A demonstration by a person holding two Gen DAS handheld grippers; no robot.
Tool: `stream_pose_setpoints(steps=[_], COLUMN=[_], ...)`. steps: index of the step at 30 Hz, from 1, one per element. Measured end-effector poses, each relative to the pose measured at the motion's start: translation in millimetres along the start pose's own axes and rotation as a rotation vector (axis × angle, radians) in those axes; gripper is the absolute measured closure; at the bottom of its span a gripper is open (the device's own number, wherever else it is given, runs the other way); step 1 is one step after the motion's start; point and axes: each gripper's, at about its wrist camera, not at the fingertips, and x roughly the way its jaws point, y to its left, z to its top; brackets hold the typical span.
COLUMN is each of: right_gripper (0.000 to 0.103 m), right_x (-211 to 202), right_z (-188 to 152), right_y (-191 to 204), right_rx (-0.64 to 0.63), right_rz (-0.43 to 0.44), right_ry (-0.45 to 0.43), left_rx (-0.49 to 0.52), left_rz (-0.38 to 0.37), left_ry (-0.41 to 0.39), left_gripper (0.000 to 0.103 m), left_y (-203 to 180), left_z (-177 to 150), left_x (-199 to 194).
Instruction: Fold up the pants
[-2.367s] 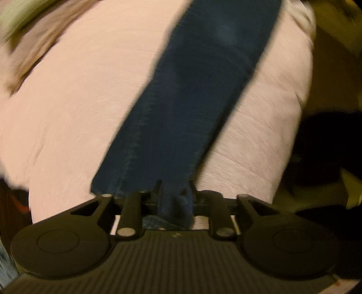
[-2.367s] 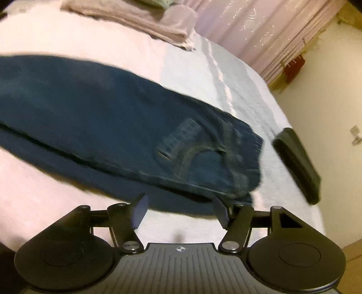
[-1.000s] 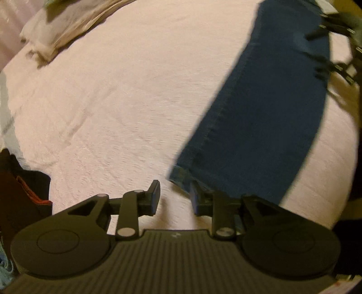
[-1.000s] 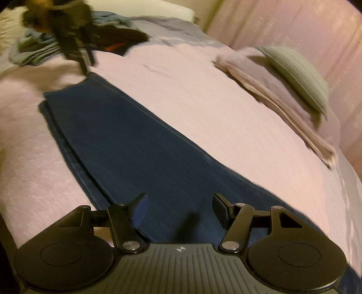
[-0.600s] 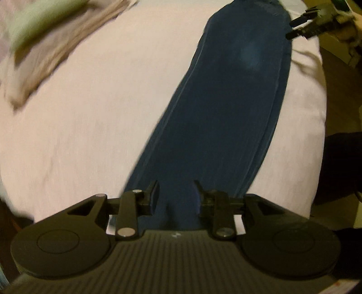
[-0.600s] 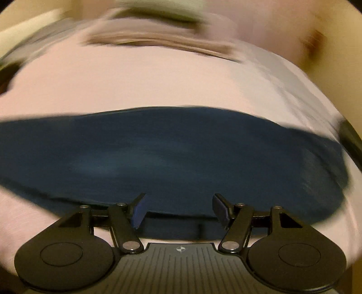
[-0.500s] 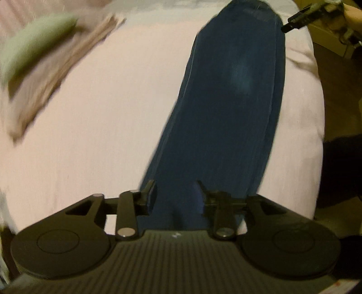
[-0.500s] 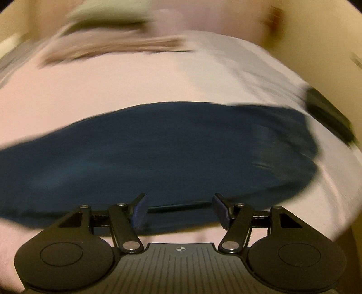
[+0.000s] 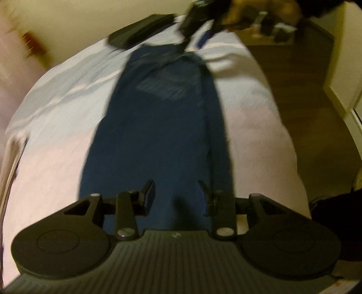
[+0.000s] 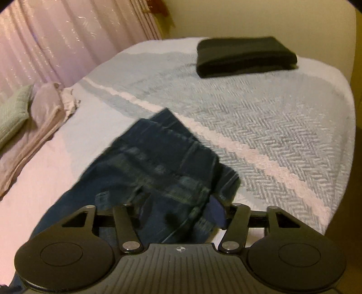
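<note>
Dark blue jeans (image 9: 158, 126) lie flat and lengthwise on the bed, folded leg over leg. My left gripper (image 9: 176, 194) hovers open over the leg end, with denim showing between its fingers. At the far end the right gripper (image 9: 194, 20), held by a hand, is at the waistband. In the right wrist view the jeans' waist (image 10: 163, 162) and back pocket lie just ahead, slightly rumpled. My right gripper (image 10: 179, 211) is open, its fingers straddling the waistband edge without closing on it.
The bedspread (image 10: 271, 126) is pale with a herringbone band and a white stripe. A folded black garment (image 10: 244, 56) lies at the bed's far corner. A green pillow (image 10: 11, 113) and folded pinkish bedding (image 10: 45, 113) sit at left by the curtain. Dark floor (image 9: 305, 90) lies beyond the bed's right edge.
The right gripper has swung from the middle of the jeans to the waistband end. The left view has turned to look along the whole length of the pants. Both stay open.
</note>
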Motion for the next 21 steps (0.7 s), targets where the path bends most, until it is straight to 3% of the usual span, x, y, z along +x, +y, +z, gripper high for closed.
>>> stream_pose_setpoints(steps=[6,16,19,21], right_gripper=[0.057,0.056,0.057,0.071], right_x=[21,40,44,43], right_z=[5,7,6,7], right_y=[-21,-45,-52,-57], right_rx=[0.050,0.163,0.221,0.264], right_rz=[0.058,0.154,0.190,0.204], right_ry=[0.006,0.013,0.029,0.034], left_rx=[0.134,0.270,0.259,0.245], left_rz=[-0.022,0.039,0.032,0.021], left_ry=[-0.023,0.009,0.017,0.020], left_gripper=[0.069,0.067,0.084,0.093], left_y=[-25,-37,-37,-36], left_z=[39,51,53,54], left_x=[53,90,87,85])
